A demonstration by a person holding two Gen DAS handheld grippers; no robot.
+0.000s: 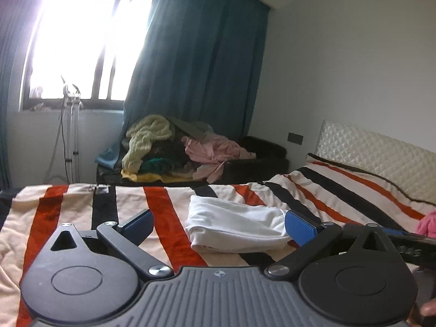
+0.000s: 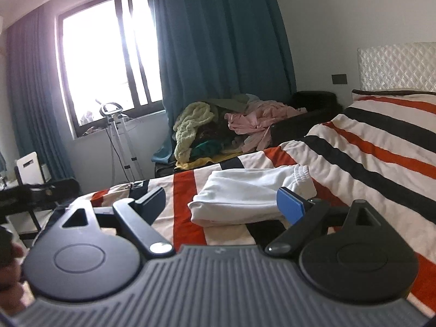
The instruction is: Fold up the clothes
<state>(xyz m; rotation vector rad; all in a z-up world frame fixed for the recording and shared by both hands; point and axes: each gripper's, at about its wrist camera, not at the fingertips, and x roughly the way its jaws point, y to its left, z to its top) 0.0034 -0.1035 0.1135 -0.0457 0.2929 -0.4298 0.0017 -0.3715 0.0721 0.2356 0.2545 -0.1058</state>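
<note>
Both tools first: the left gripper [image 1: 218, 224] has its jaws spread wide with nothing between the blue pads, and the right gripper [image 2: 222, 207] is spread the same way, also empty. Each points across the bed at a folded white garment [image 1: 234, 226] [image 2: 245, 199], which lies flat on the striped blanket [image 1: 81, 212] [image 2: 381, 147] just ahead of the fingers; whether any pad touches the cloth cannot be told. In the right wrist view its ribbed cuff or waistband end faces the quilted headboard [image 2: 397, 65]. A bit of pink fabric [image 1: 426, 223] shows at the right edge of the left wrist view. Beyond the bed, a pile of mixed clothes [image 1: 174, 150] [image 2: 223, 125] sits on a dark low seat below the teal curtain [image 1: 196, 54] [image 2: 218, 41], beside the bright window [image 1: 87, 35] [image 2: 109, 51] and a tripod-like stand [image 1: 70, 125] [image 2: 120, 136]
</note>
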